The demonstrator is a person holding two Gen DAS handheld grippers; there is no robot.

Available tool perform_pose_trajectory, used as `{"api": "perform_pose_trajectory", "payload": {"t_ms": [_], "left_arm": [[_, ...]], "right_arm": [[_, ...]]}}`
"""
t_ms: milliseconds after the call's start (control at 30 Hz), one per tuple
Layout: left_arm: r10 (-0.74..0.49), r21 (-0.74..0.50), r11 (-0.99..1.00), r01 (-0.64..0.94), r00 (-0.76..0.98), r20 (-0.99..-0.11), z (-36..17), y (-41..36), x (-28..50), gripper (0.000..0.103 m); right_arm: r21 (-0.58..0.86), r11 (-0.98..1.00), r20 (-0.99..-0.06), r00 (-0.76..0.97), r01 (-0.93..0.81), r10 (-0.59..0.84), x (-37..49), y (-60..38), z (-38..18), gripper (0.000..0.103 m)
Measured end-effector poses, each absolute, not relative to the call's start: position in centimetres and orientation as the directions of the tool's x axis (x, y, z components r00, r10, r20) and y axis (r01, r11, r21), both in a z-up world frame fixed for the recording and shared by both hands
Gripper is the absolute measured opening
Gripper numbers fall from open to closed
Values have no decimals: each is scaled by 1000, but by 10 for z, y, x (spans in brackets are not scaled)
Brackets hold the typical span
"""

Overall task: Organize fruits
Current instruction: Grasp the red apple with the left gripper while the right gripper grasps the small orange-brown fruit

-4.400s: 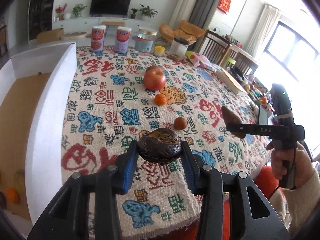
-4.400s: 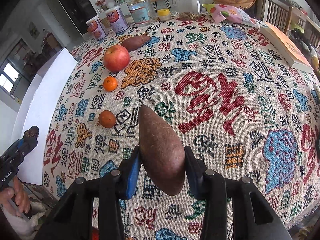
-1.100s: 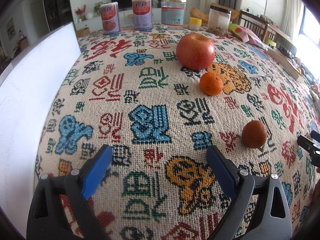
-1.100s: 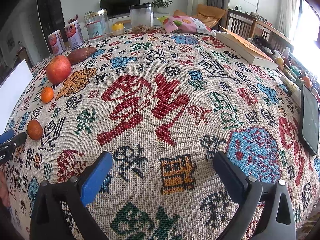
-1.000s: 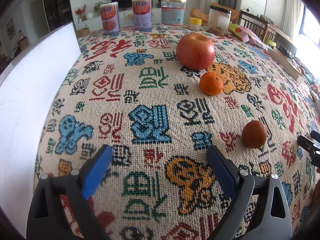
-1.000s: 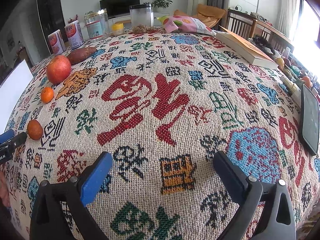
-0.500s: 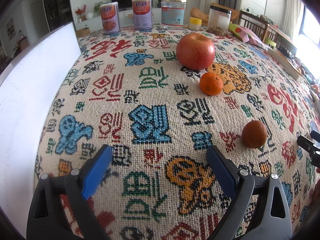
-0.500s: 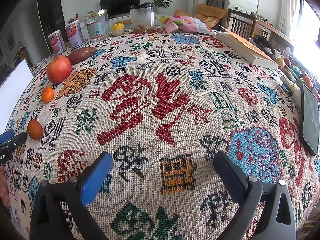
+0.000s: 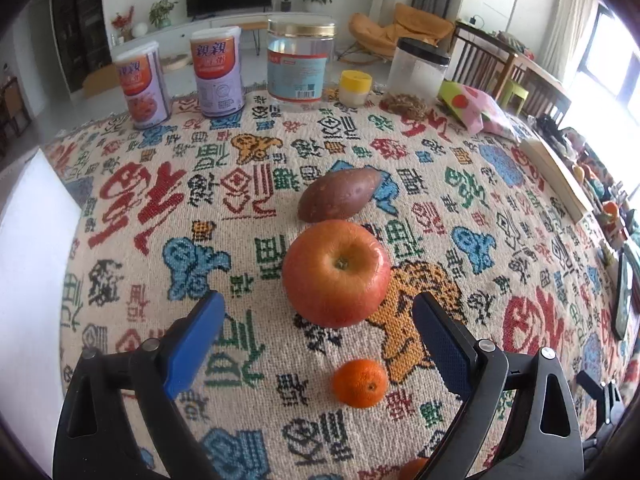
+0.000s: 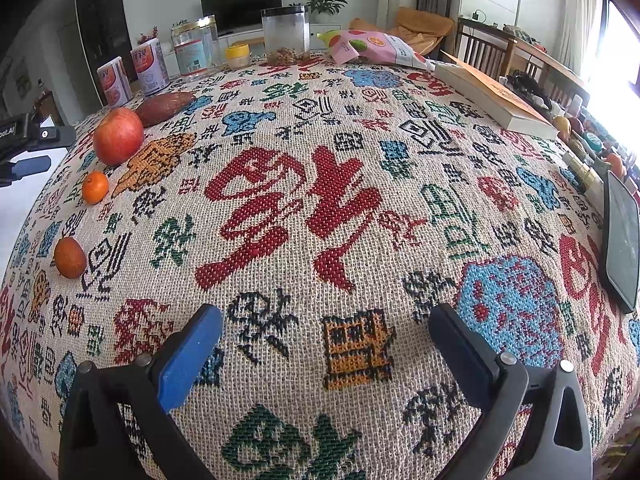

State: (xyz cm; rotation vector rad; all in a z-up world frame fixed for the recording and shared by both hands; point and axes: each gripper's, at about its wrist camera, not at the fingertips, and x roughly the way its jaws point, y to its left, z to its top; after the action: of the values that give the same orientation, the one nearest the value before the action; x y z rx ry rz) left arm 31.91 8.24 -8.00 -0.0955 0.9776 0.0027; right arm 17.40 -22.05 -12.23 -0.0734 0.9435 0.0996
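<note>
A red apple (image 9: 336,272) rests on the patterned cloth, just ahead of my open left gripper (image 9: 318,344). A small mandarin (image 9: 360,382) lies between the left gripper's blue pads, nearer the right one. Behind the apple lies a brown sweet potato (image 9: 340,199). In the right wrist view the same apple (image 10: 118,135), sweet potato (image 10: 165,108) and mandarin (image 10: 95,187) line up at the far left, with a darker orange fruit (image 10: 70,257) nearer. My right gripper (image 10: 326,356) stands open over bare cloth, holding nothing.
Two cans (image 9: 178,76), a clear jar (image 9: 300,62), a small yellow-lidded pot (image 9: 355,87) and a black-lidded jar (image 9: 418,70) stand along the far edge. A snack bag (image 10: 376,53), a book (image 10: 494,96) and a phone (image 10: 622,236) are on the right. A white box wall (image 9: 30,264) flanks the left.
The left gripper has moved forward and now hangs over the mandarin with the apple close ahead. Both grippers are still open. The right gripper has hardly moved.
</note>
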Motion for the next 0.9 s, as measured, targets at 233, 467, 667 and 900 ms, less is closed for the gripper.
{"api": "perform_pose_trajectory", "payload": {"t_ms": [233,467,667,900], "left_arm": [[-23,-51,998,-36,544,-839,-101,71,344,72],[50,-2,996,-89,571,-819,-84,95,282,71],[19,-55,990,-127,517,-856,-88,127,199,71],[4,-45,996,-73,569,-822,-100,114,139,73]], "right_arm": [[-20,993,-811,583,-118,53,174,-221,-122,103],[-20,993,-811,582,-118,53,174,-220,-122,103],[-20,993,-811,582,-118,53,174,-220,-122,103],[-20,993,-811,582,-118,53,174,-220,-122,103]]}}
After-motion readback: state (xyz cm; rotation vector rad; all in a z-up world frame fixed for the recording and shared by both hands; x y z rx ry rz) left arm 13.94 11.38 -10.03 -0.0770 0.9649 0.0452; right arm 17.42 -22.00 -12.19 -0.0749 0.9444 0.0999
